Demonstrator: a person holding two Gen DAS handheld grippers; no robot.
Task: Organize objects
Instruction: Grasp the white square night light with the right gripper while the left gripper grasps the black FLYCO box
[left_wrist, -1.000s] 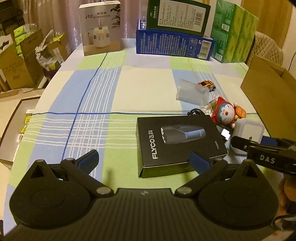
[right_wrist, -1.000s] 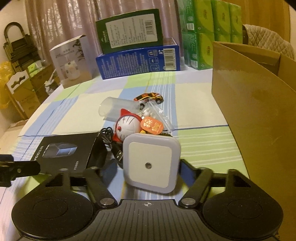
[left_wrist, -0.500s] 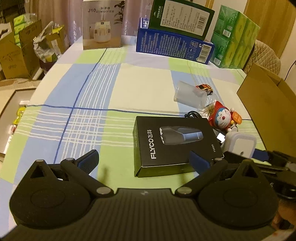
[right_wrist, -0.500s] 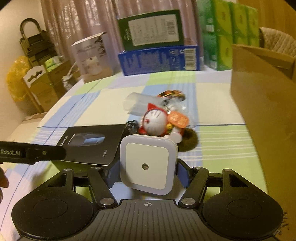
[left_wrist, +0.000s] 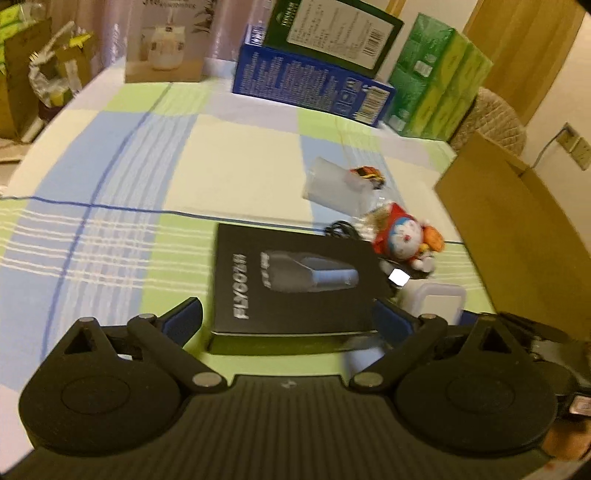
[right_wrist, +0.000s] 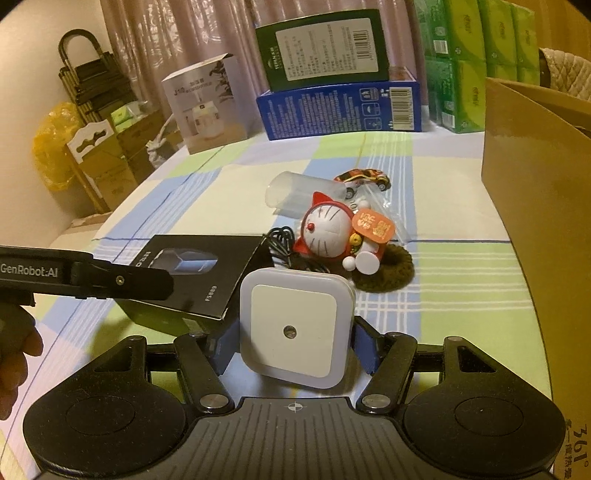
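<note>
right gripper (right_wrist: 293, 350) has its fingers clamped on the white night light (right_wrist: 295, 325) near the counter's front edge, cardboard box (right_wrist: 535, 221) directly to its right, while the left gripper (left_wrist: 288, 317) sits wide open straddling the black shaver box (left_wrist: 295, 284), long axis pointing away

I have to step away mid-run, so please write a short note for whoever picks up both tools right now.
Right tool: shut on the white night light.
Left tool: open, its fingers either side of the black FLYCO box, not gripping.
On the tablecloth: Doraemon toy, clear cup on its side, toy car, black cable.
Cardboard box stands at right.
Done: night light grasped. Left: everything else.
</note>
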